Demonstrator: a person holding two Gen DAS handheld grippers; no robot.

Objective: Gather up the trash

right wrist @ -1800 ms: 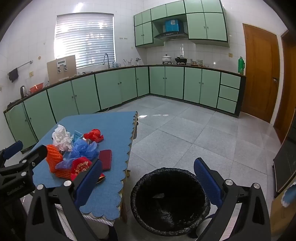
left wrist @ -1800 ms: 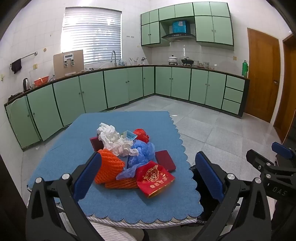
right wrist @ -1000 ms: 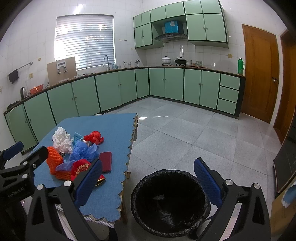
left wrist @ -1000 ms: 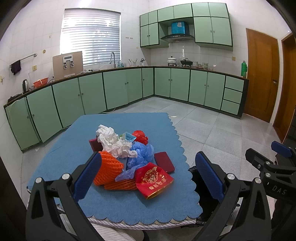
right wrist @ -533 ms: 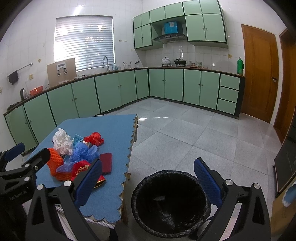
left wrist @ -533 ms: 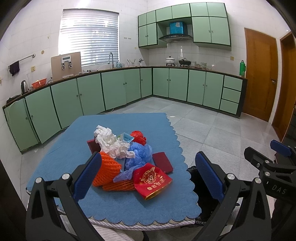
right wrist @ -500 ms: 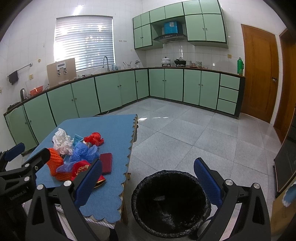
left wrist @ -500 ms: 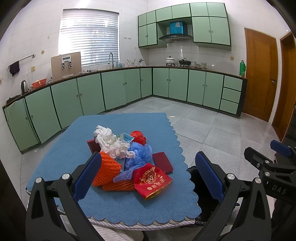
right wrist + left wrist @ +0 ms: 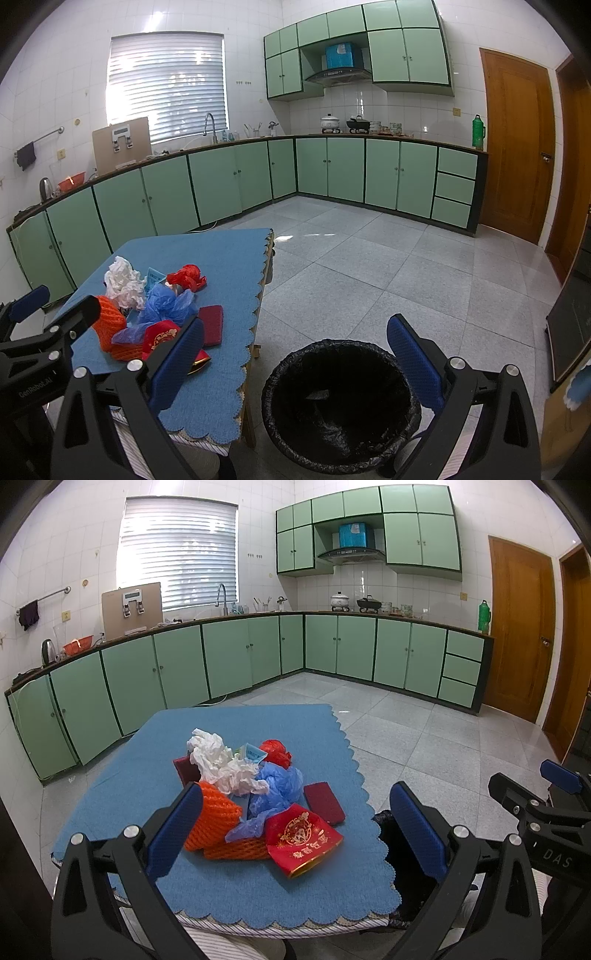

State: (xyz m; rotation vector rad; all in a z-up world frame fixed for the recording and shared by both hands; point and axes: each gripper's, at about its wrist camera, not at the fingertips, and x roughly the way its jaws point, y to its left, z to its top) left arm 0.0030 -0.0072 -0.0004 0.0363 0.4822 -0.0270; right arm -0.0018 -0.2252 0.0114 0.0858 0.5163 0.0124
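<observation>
Lower frame, left wrist view: left gripper (image 9: 295, 823) with jaws spread wide and empty; right gripper (image 9: 295, 350) likewise released, above the round black-lined trash bin (image 9: 341, 406) on the floor. Mid-frame, on the blue scallop-edged tablecloth (image 9: 236, 716): heaped trash, nearest the red gold-printed paper envelope (image 9: 303, 838) and orange foam mesh sleeve (image 9: 212, 818), then crumpled blue plastic bag (image 9: 277, 786), white crumpled tissue (image 9: 218, 758). All probably light, soft, compressible; pinch a raised fold

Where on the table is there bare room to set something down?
Bare blue cloth runs along the near scalloped edge, down the left side, and across the far end. The middle is crowded with the trash pile.
</observation>
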